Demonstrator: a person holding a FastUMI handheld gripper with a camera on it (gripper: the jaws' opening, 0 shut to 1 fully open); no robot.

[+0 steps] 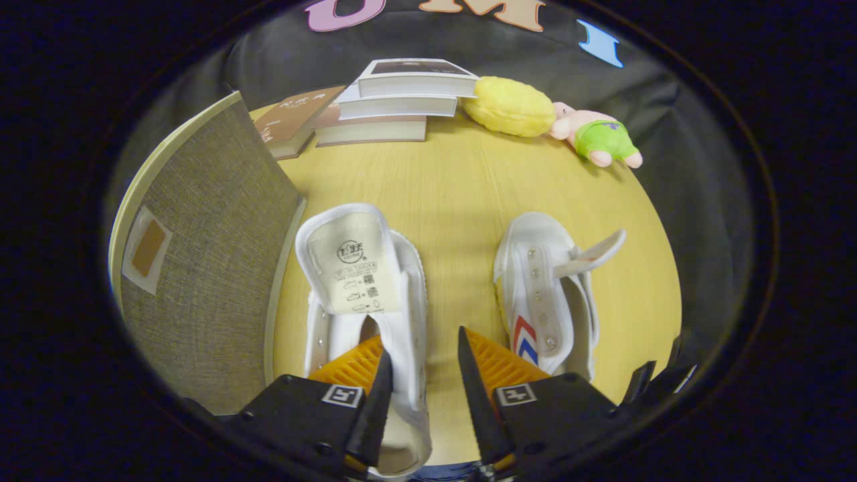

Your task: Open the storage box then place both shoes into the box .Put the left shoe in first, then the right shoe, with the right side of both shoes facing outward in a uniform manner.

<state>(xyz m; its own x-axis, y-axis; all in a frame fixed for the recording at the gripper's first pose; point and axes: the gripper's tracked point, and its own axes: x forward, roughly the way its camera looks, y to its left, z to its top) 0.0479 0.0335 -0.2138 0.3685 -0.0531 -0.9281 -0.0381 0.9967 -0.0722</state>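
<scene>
Two white canvas shoes lie on the wooden table (455,181). The nearer shoe (365,268) has its tongue folded up, with the printed label showing. The other shoe (542,288) lies to its right, with red and blue stripes on its side and a loose strap. My gripper (423,343) is open and straddles the nearer shoe's right side wall. One finger is inside the shoe's opening and the other is outside over the table. A gap shows beside the wall. The grey fabric storage box (214,254) stands just left of the nearer shoe, with a flat grey panel facing me.
A stack of books (395,100) lies at the far side of the table. To their right are a yellow plush toy (509,106) and a pink plush toy in green (599,137). Bare wood lies between the shoes and the books.
</scene>
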